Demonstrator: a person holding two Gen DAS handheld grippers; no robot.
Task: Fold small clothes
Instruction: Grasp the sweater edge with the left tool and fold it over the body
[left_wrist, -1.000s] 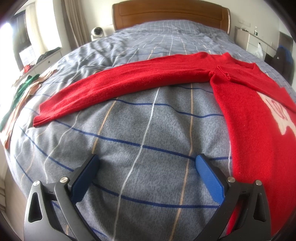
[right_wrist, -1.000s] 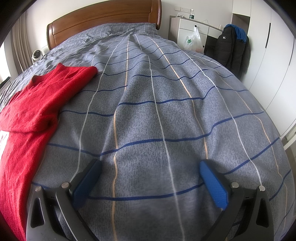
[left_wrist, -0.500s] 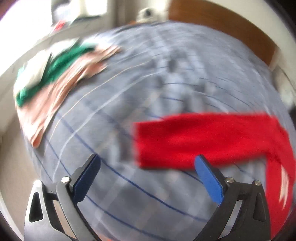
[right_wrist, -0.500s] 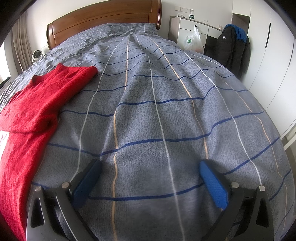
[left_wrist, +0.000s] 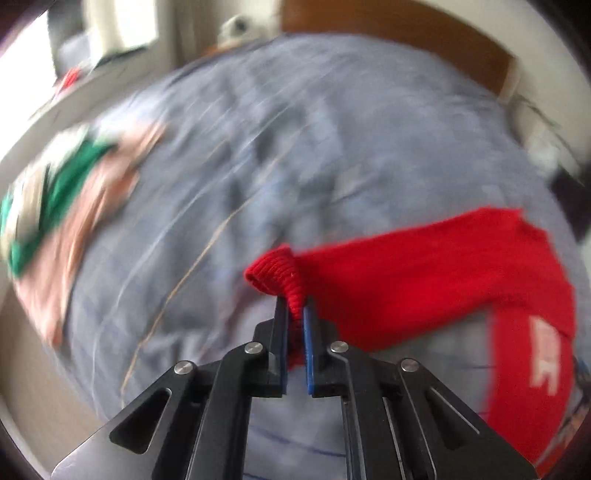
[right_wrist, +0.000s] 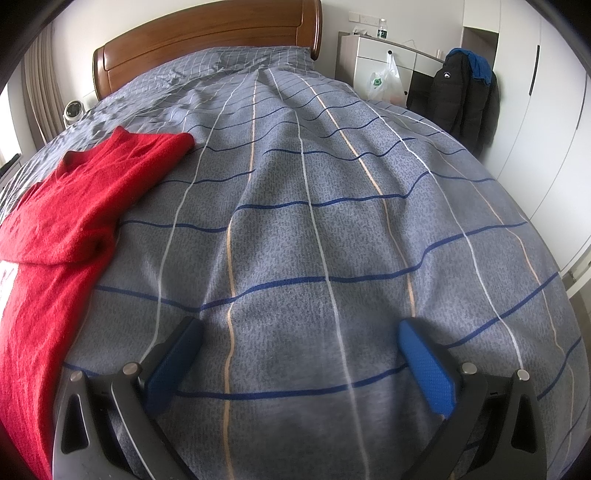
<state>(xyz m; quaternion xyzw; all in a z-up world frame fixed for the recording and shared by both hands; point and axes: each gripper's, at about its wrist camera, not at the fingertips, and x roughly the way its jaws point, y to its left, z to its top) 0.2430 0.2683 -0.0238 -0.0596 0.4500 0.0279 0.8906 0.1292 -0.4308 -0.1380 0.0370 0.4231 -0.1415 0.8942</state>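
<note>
A red knitted sweater (left_wrist: 436, 273) lies on the bed, its long sleeve stretching left from the body. My left gripper (left_wrist: 294, 314) is shut on the ribbed cuff (left_wrist: 275, 273) of that sleeve, which curls up above the blue pads and is lifted off the cover. The left wrist view is blurred by motion. In the right wrist view the sweater (right_wrist: 62, 229) covers the left side, with its other sleeve folded over the body. My right gripper (right_wrist: 299, 354) hovers open over bare bedcover, to the right of the sweater, holding nothing.
The bed has a grey-blue checked cover (right_wrist: 332, 206) and a wooden headboard (right_wrist: 207, 37). Green and pink clothes (left_wrist: 62, 206) lie near the bed's left edge. A white cabinet (right_wrist: 388, 70) with a plastic bag, a dark jacket (right_wrist: 465, 99) and white wardrobe doors stand at the right.
My left gripper swung left to the sleeve's end, closed on the red cuff and lifted it. The right gripper has not moved.
</note>
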